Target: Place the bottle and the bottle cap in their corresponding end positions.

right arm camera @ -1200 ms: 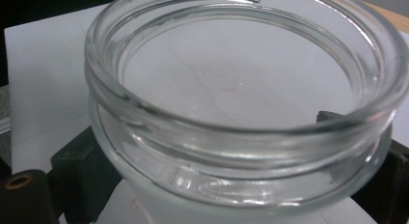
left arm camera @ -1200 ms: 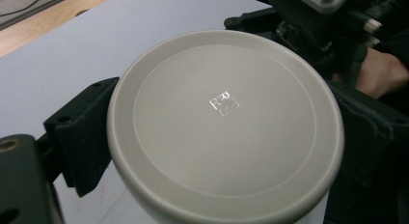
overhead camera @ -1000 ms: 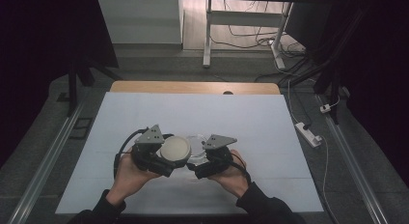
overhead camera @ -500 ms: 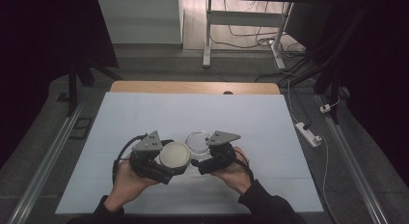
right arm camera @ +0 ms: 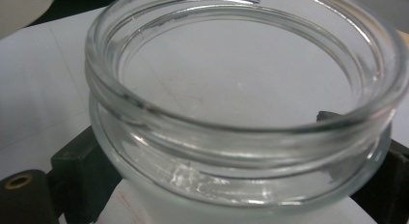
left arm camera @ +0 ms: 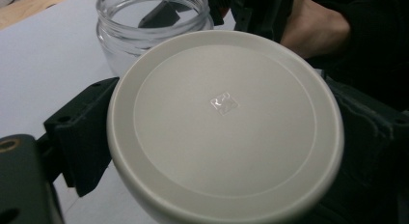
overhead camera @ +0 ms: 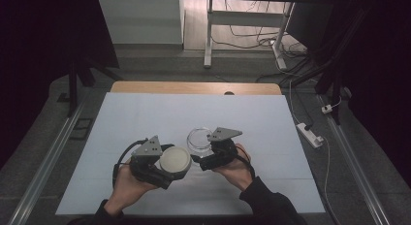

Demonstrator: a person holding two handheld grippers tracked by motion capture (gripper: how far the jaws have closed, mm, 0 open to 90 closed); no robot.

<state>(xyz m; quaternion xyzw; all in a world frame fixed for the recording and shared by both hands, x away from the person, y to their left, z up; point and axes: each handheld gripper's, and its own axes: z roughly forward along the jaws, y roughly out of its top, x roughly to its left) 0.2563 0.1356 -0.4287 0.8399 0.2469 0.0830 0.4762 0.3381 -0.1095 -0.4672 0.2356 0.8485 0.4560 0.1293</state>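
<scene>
Two level | left hand-held gripper (overhead camera: 167,168) clamps lid (overhead camera: 175,159); right hand-held gripper (overhead camera: 199,150) clamps jar (overhead camera: 199,138)

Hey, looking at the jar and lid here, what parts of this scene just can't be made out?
- Lid underside and any thread: left gripper view, it faces away from the camera.
- Jar base: right gripper view, cut off by the bottom edge.
- Left gripper jaw tips: high view, covered by the lid.
- Right gripper jaw contact on the jar: high view, too small; right gripper view, blurred through glass.
- Faint marks on the table: too small.
</scene>
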